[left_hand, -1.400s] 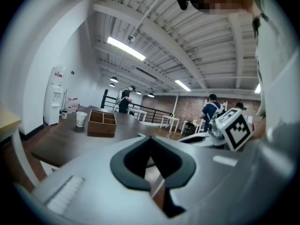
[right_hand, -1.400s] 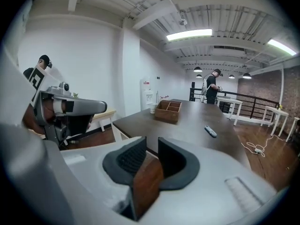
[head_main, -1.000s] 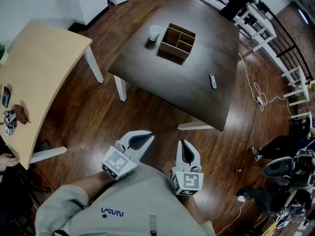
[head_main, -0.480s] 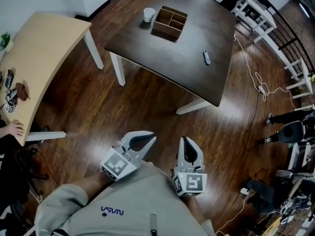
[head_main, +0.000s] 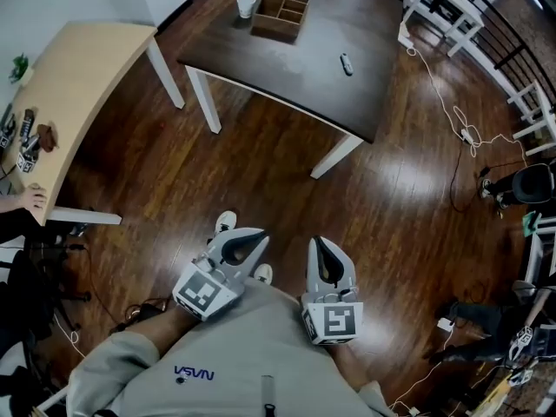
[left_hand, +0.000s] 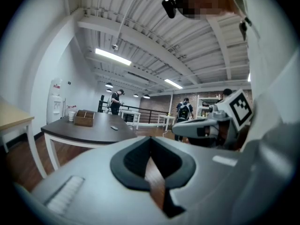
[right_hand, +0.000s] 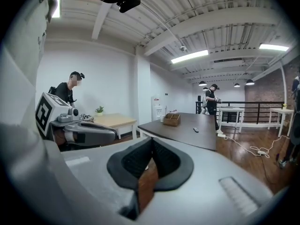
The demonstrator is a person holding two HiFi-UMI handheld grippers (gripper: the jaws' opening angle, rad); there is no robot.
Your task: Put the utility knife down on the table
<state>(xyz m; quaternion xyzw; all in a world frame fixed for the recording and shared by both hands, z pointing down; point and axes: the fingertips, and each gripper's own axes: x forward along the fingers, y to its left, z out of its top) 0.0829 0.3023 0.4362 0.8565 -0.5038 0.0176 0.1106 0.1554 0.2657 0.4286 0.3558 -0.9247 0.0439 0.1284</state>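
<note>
Wide floor [head_main: 261, 168] lies between table [head_main: 287, 68] edge, left gripper [head_main: 257, 238] and right gripper [head_main: 318, 244].

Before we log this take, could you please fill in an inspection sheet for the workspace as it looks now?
Surface: dark table, mostly bare, standing well ahead of the person.
Job's things: utility knife lies flat on the dark table, apart from the box, in neither gripper.
Clutter: wooden divided box and paper cup side by side at the table's far end.
Grippers: left hand-held gripper and right hand-held gripper are both shut and empty, close to the person's body, above the floor.
Cables: white cable trails across the floor to the right of the table.
Surroundings: light table at left with small items on it; white furniture beyond.
</note>
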